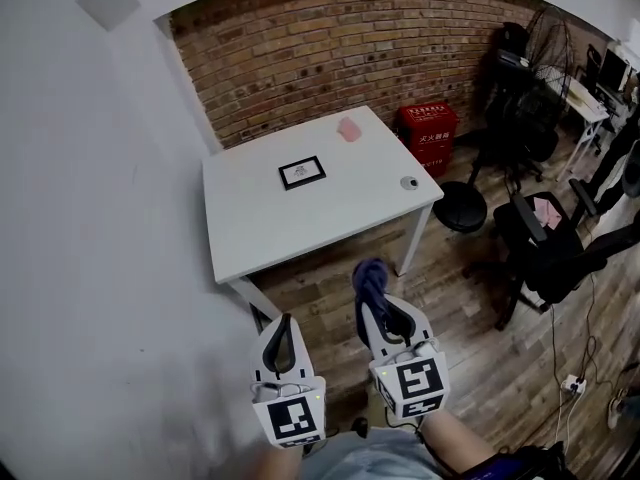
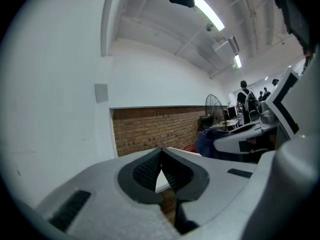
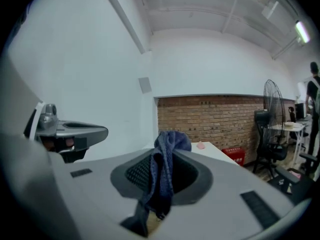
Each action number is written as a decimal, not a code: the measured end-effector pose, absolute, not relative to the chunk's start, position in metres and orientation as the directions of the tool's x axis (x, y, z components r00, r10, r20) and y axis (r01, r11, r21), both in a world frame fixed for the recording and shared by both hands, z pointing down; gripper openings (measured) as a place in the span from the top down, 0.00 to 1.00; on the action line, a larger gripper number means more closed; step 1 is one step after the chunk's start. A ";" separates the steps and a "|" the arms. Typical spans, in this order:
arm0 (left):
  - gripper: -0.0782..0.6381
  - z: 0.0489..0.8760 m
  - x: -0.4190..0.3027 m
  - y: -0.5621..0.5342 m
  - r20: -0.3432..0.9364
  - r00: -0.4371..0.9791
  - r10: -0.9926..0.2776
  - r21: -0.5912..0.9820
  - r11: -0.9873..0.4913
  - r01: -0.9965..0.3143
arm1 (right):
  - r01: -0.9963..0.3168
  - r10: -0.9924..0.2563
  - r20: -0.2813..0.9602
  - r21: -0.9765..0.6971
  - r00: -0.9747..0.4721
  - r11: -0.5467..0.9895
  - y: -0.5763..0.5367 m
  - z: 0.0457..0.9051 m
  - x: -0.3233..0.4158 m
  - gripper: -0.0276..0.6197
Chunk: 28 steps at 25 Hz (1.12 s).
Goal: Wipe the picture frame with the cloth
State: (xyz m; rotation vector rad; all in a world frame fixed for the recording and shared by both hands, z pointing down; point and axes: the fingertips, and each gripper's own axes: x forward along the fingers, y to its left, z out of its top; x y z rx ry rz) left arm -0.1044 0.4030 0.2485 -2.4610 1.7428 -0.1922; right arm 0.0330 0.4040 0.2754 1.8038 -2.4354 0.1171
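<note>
A small black picture frame [image 1: 302, 172] with a white inside lies flat near the middle of the white table [image 1: 250, 218]. Both grippers hang well short of the table, over the wooden floor. My right gripper [image 1: 375, 290] is shut on a dark blue cloth [image 1: 368, 280], which bunches above the jaw tips and hangs down between them [image 3: 164, 176]. Beside it, my left gripper [image 1: 283, 328] is shut with nothing between its jaws [image 2: 161, 165]. The table edge shows only as a sliver past the left jaws.
A pink object [image 1: 348, 129] lies at the table's far edge and a small grey round thing [image 1: 409, 182] at its right corner. Brick wall [image 1: 330, 38] behind; a red box [image 1: 428, 133], black stool [image 1: 461, 206], office chairs [image 1: 545, 248] and a fan stand to the right.
</note>
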 end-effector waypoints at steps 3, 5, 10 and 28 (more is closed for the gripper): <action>0.88 0.257 -0.096 0.375 0.050 0.331 -0.942 -0.170 -0.335 -0.927 | -0.957 -0.949 0.128 0.001 -0.289 0.292 0.373 0.280 0.042 0.83; 0.88 0.264 -0.090 0.353 0.058 0.325 -0.944 -0.173 -0.330 -0.928 | -0.956 -0.948 0.130 -0.005 -0.292 0.294 0.349 0.284 0.050 0.83; 0.88 0.277 -0.077 0.288 0.091 0.298 -0.950 -0.185 -0.310 -0.933 | -0.945 -0.933 0.150 -0.023 -0.326 0.326 0.273 0.296 0.066 0.83; 0.88 0.239 -0.088 0.107 0.054 0.136 -0.989 -0.200 -0.144 -0.969 | -0.857 -0.851 0.120 0.003 -0.512 0.516 0.064 0.251 0.042 0.83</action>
